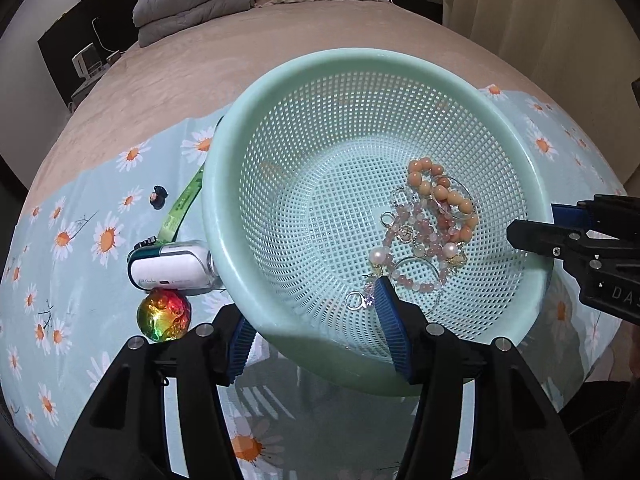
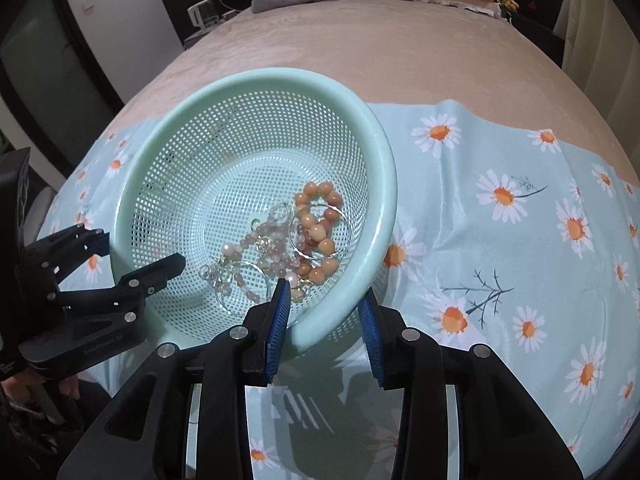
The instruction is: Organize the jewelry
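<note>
A mint-green mesh basket (image 1: 240,184) (image 2: 384,168) is tilted on the daisy-print cloth. A pile of jewelry (image 1: 430,224) (image 2: 296,248) lies in its lower right part: an orange bead bracelet, pink bead strands, pearls and thin hoops. My left gripper (image 1: 312,320) straddles the basket's near rim, one finger inside and one outside, jaws apart. My right gripper (image 2: 324,308) straddles the rim at the basket's right side the same way. Each gripper shows in the other's view, the right one (image 1: 568,240) and the left one (image 2: 132,264).
Left of the basket lie a white case (image 1: 172,268), an iridescent ball (image 1: 164,314), a green strap (image 1: 182,204) and a small dark charm (image 1: 158,196). The cloth (image 2: 500,240) covers the near end of a beige bed; folded blankets (image 1: 192,4) and pillows lie at the far end.
</note>
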The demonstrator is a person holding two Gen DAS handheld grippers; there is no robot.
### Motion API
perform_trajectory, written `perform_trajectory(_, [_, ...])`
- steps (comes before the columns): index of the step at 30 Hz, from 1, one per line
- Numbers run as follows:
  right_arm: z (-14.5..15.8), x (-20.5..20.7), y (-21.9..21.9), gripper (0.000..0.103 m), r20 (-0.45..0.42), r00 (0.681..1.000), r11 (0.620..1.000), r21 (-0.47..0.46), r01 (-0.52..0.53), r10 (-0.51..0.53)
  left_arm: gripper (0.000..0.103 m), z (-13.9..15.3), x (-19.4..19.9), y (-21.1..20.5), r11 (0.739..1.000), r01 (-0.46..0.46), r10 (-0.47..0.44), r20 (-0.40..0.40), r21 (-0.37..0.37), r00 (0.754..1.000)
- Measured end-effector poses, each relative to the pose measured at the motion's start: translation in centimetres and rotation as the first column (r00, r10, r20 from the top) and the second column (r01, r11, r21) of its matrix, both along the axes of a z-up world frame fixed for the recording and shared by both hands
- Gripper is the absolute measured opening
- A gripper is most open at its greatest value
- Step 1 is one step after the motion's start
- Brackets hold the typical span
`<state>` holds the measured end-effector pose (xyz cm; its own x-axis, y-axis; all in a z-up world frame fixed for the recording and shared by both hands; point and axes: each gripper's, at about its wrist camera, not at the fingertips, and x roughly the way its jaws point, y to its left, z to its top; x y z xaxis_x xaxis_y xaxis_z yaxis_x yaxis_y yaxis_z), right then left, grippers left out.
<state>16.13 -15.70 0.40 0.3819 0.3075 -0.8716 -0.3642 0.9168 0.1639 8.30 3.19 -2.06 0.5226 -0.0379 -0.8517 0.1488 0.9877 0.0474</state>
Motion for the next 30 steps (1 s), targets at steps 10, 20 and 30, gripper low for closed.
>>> perform_trajectory(10, [2.2, -0.7, -2.2, 0.085, 0.155, 0.987, 0.998, -0.034, 0.049, -0.043, 0.097, 2.3, -0.7, 0.4, 0.997, -0.015, 0.008, 0.096, 0.078, 0.995])
perform_trajectory(20, [4.2, -4.0, -2.2, 0.089, 0.280, 0.959, 0.996, -0.068, 0.055, -0.034, 0.097, 5.4, -3.7, -0.1, 0.985, -0.112, 0.084, 0.203, 0.131, 0.976])
perform_trajectory(30, [2.7, -5.6, -0.3, 0.089, 0.280, 0.960, 0.991, -0.130, 0.015, 0.022, 0.097, 5.8, -4.6, -0.9, 0.988, -0.150, 0.136, 0.260, 0.033, 0.956])
